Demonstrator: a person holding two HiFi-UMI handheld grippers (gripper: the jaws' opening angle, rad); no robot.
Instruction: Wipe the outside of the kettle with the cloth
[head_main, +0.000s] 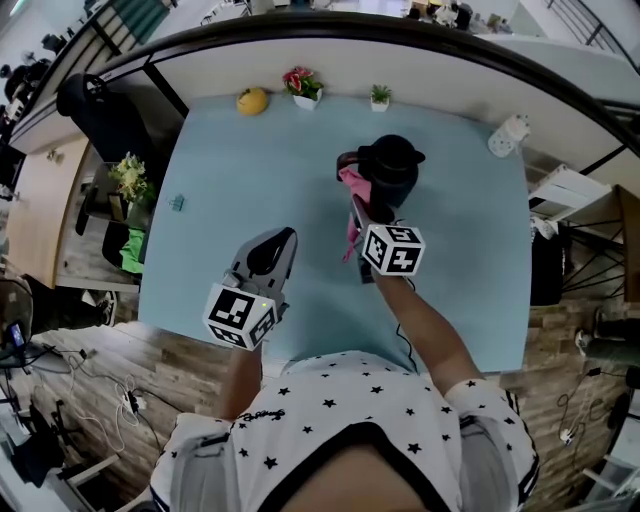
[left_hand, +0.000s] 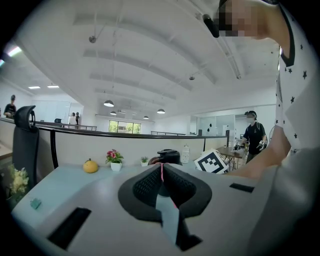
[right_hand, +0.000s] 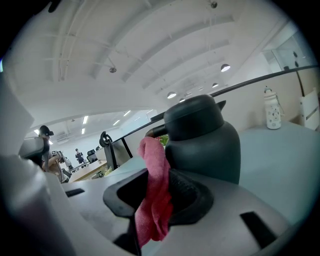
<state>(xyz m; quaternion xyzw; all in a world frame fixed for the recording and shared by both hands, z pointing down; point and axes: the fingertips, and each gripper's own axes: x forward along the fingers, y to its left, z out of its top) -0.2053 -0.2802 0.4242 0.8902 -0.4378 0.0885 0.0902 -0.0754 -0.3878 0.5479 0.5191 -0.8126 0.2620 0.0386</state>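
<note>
Right hand-held gripper clamping pink cloth, beside kettle

The cloth is pink, the kettle black.

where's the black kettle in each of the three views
Head view: black kettle upper centre, right of middle.
Left gripper view: kettle small, at the picture's centre.
Right gripper view: kettle large, right of centre, behind the pink cloth.
Shared landmark: white dotted jar, right of the kettle in all three.
</note>
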